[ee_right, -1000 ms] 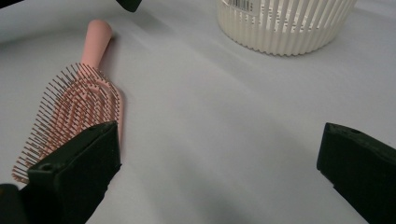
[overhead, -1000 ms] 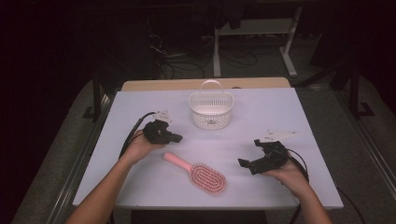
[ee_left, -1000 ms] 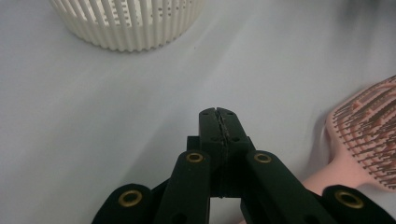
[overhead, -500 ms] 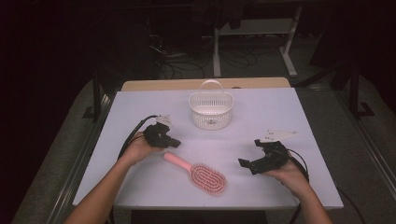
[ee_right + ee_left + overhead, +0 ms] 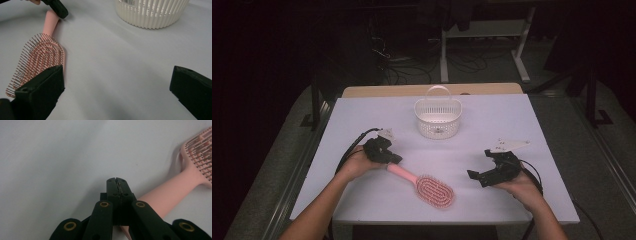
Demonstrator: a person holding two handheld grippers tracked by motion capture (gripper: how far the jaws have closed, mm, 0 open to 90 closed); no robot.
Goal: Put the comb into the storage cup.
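Left tongs (image 5: 117, 185), pressed together and gripping nothing, sit at the pink hairbrush (image 5: 426, 184) handle, perhaps touching it. That brush lies bristles-up mid-bench (image 5: 537, 120). Right tongs (image 5: 117, 92) gape wide, empty; their own view shows the white basket's (image 5: 152, 12) slats.

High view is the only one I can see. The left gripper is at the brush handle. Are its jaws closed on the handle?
Observer: No. In the left gripper view, the left gripper is shut with nothing between the jaws; the brush handle lies beside and under them.
Operator: And the right gripper, is it open?
Observer: Yes. In its own view, the right gripper has its jaws wide apart, bare table between them.
Operator: Is there something inside the basket?
Observer: I cannot tell, but the right gripper view shows a barcode label at the basket rim.
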